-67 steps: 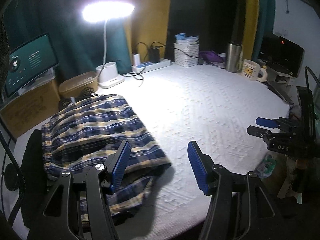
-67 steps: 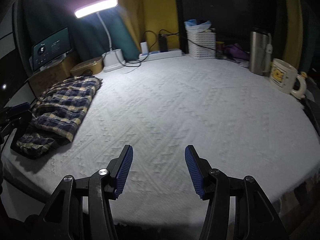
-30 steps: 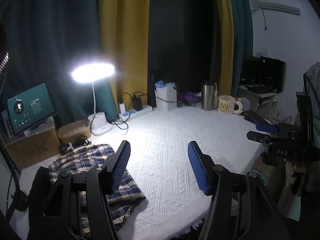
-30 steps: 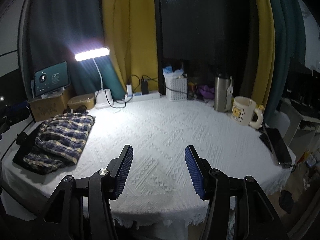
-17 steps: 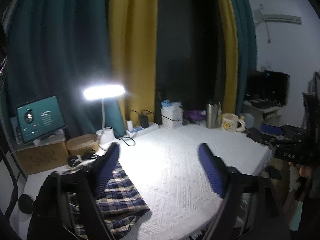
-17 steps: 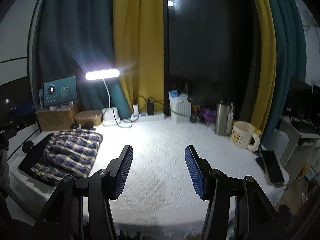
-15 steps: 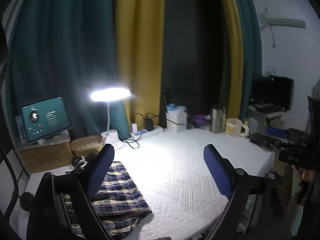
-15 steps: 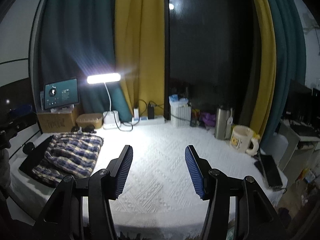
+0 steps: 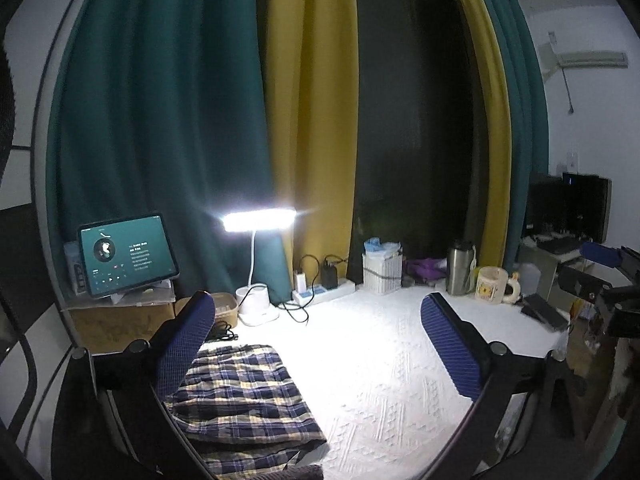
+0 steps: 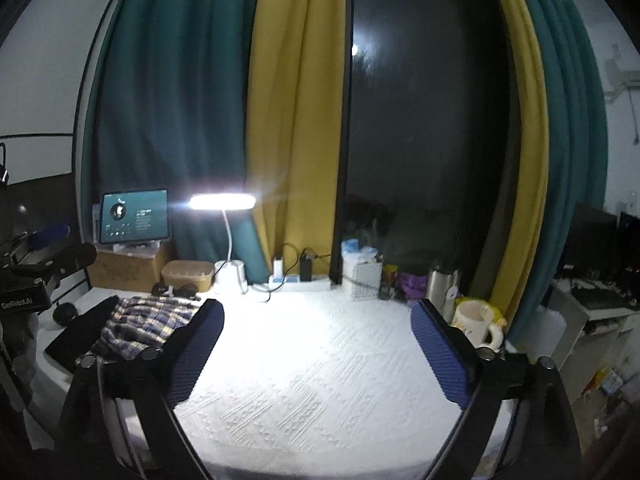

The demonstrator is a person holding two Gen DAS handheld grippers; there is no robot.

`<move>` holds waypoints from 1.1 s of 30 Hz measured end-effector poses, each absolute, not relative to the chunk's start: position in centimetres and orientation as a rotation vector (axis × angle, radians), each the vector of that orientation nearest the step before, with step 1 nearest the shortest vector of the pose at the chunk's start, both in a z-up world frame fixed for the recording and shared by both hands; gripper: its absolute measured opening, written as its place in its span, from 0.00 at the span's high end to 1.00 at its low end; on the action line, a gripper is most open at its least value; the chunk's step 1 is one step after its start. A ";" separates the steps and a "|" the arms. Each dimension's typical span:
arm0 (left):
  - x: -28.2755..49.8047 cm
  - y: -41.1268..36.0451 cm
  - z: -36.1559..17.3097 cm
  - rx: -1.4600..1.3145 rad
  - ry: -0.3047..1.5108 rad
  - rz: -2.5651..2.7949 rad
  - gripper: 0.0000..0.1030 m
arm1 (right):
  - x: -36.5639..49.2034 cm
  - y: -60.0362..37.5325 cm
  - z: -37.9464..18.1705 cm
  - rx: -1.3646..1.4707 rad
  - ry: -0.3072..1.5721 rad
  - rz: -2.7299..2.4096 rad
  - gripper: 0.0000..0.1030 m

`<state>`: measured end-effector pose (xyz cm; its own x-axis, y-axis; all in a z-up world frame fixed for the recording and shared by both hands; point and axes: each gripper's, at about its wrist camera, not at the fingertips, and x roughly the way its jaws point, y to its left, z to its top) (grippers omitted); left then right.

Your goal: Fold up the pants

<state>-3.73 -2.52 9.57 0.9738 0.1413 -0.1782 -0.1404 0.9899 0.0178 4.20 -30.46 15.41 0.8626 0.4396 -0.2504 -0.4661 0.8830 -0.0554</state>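
The blue-and-yellow plaid pants (image 9: 244, 396) lie folded in a compact stack at the left end of the white table (image 9: 380, 380); they also show in the right wrist view (image 10: 148, 324). My left gripper (image 9: 320, 344) is wide open and empty, held back and above the table's near edge. My right gripper (image 10: 318, 344) is wide open and empty, also held back from the table. Each gripper shows at the other view's edge. Neither touches the pants.
A lit desk lamp (image 9: 258, 276), a tablet on a cardboard box (image 9: 126, 256), a power strip (image 9: 324, 290), a white basket (image 9: 382, 268), a steel flask (image 9: 460, 268) and a mug (image 9: 490, 286) line the table's back. A dark flat item (image 10: 80, 336) lies left of the pants.
Both grippers have pulled back and up from the table and opened wider. The folded pants have stayed in place.
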 end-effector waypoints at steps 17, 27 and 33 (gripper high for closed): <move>-5.8 -1.0 10.4 -0.009 0.099 0.201 0.01 | 2.7 -31.2 17.8 -0.024 0.212 0.428 0.00; -5.3 -0.7 9.6 -0.004 0.119 0.216 0.01 | 4.2 -30.2 16.0 -0.066 0.261 0.427 0.00; -5.1 -0.5 9.3 -0.009 0.130 0.215 0.01 | 4.7 -30.3 15.3 -0.063 0.281 0.425 0.00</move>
<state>-5.08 -0.55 9.29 0.9685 0.2124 -0.1296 -0.2135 0.9769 0.0051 4.70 -30.29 15.26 0.8731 0.3977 -0.2821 -0.4151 0.9098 -0.0021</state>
